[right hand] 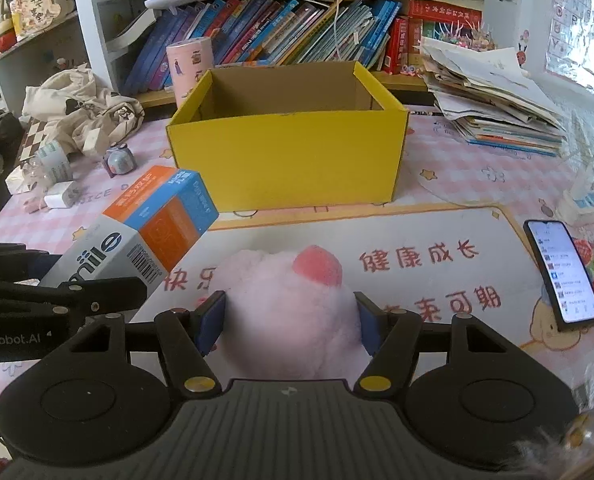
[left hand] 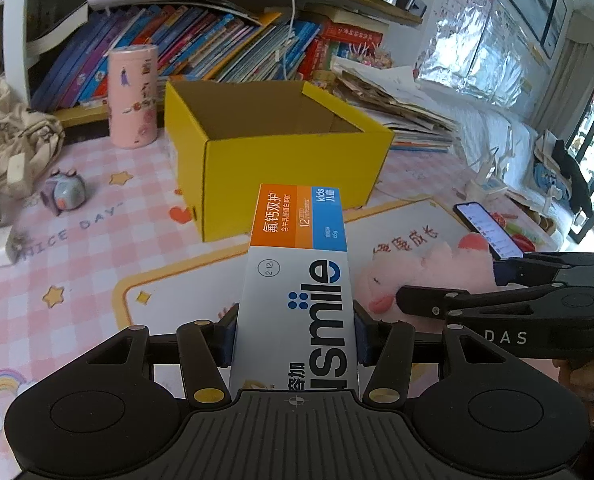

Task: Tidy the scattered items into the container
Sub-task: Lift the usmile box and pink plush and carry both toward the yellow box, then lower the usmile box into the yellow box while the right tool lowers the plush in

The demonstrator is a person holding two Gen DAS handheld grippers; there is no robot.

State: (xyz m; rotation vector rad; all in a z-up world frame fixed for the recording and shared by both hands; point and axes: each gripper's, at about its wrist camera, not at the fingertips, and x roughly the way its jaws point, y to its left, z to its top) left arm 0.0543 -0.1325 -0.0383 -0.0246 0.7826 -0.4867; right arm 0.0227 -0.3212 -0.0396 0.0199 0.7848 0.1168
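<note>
**Toothpaste box + plush both in grip, yellow box not yet loaded**

L wrist view: toothpaste box (left hand: 297, 280) clamped between blue pads (left hand: 227, 338) of left gripper (left hand: 295, 338), long axis pointing fwd, held above the mat. Yellow box (left hand: 273, 148) sits ahead, open top, inside looks bare from here. Right gripper (left hand: 449, 304) visible at right, next to pink plush (left hand: 425, 276).

R wrist view: right gripper (right hand: 291, 322) straddles pink plush (right hand: 293, 308), pads touching the fur both sides; looks like a grasp, though soft fur hides how firm. Toothpaste box (right hand: 153, 232) off to left, tilted, near corner of yellow box (right hand: 289, 156). Phone (right hand: 561, 272) lies on mat at right, well apart.

Judgement: carry step. To do well: lift carton nose above near rim before going fwd, level it, let go only once over the opening. Bring plush in separately so the two tools don't collide. Plush may sag; squeeze deeper if it slips.
</note>
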